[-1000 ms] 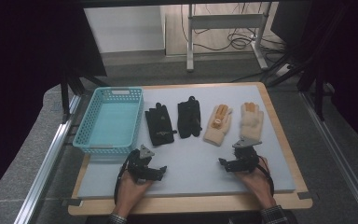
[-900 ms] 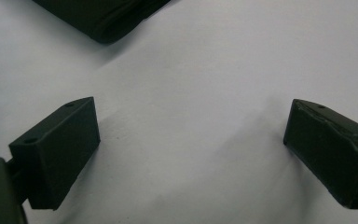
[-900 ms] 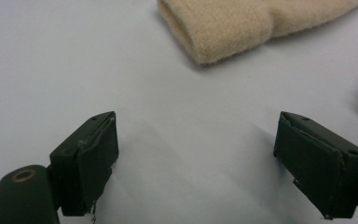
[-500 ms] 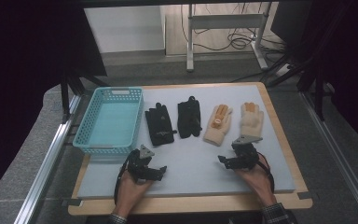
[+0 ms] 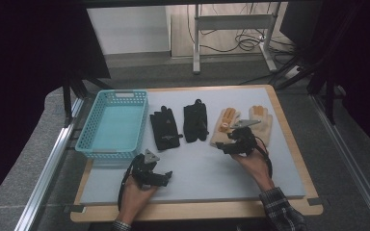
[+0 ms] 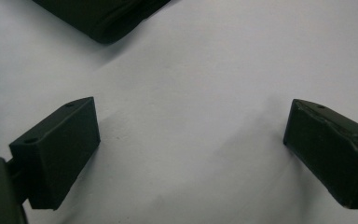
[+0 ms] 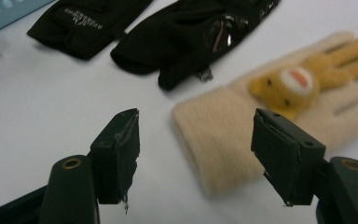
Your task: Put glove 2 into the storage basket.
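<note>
Over the cream glove's cuff (image 7: 219,140), the right gripper (image 7: 196,140), jaws apart and just closing in, should straddle the cuff edge squarely before pinching.

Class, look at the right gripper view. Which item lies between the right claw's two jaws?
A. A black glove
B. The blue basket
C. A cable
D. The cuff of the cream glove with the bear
D: the cream glove's cuff lies between the open jaws of the right claw, untouched.

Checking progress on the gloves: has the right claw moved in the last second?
Yes. The right claw moved up the table onto the cream gloves, its jaws closing somewhat, nothing gripped.
</note>
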Demonstrator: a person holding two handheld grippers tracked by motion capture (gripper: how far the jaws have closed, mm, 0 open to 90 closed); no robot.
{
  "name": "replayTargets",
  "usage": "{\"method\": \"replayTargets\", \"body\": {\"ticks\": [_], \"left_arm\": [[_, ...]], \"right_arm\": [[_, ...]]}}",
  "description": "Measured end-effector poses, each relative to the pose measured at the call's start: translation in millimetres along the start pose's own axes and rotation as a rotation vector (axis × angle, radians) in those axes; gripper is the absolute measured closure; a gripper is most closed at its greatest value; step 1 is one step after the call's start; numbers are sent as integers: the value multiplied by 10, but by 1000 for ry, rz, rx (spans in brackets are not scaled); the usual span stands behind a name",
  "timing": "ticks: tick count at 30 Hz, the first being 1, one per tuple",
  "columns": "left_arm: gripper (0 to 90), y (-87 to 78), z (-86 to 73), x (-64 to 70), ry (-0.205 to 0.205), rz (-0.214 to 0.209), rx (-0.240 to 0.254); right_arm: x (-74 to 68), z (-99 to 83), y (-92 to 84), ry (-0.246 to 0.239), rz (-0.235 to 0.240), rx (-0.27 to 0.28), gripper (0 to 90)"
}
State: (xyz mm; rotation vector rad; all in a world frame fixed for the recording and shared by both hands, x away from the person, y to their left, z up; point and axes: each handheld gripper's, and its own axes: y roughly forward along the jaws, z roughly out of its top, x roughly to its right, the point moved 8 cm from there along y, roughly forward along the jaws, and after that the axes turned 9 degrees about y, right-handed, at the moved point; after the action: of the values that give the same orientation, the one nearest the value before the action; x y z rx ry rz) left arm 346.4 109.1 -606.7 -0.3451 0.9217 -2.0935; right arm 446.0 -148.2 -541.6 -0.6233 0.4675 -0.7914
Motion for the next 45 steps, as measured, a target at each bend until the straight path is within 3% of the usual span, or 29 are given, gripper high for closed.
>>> {"method": "replayTargets", "body": {"ticks": [9,14,21,25,28,29,33,34,35,36,41,43,45], "left_arm": [[40,1,0,0,0,-2,-1],[39,1,-1,-3,1,-1,-1],[39,4,0,-2,0,-2,1],[39,5,1,-1,-1,-3,3],[39,5,1,0,-2,-4,3],[39,5,1,-1,-2,-3,3],[39,5,1,0,-3,-4,3],[39,5,2,0,-3,-4,3],[39,5,1,0,-3,-4,3],[39,5,2,0,-3,-4,3],[39,5,2,0,-2,-3,3],[39,6,2,1,-2,-3,3],[39,6,2,1,-2,-3,3]], "right_arm": [[-17,356,295,-19,-9,-7,352],[-13,567,523,-40,-11,-20,458],[68,742,771,-19,-23,-24,571],[102,789,880,-28,-37,-35,565],[113,822,999,-24,-47,-46,510],[117,820,1094,-37,-63,-60,453],[122,783,1233,-63,-99,-91,433],[156,750,1313,-74,-127,-122,428],[163,750,1337,-57,-116,-116,438],[174,749,1346,-35,-113,-119,469],[184,741,1349,-15,-183,-92,665],[184,743,1342,-2,-189,-90,782],[168,746,1342,-3,-185,-106,833]]}}
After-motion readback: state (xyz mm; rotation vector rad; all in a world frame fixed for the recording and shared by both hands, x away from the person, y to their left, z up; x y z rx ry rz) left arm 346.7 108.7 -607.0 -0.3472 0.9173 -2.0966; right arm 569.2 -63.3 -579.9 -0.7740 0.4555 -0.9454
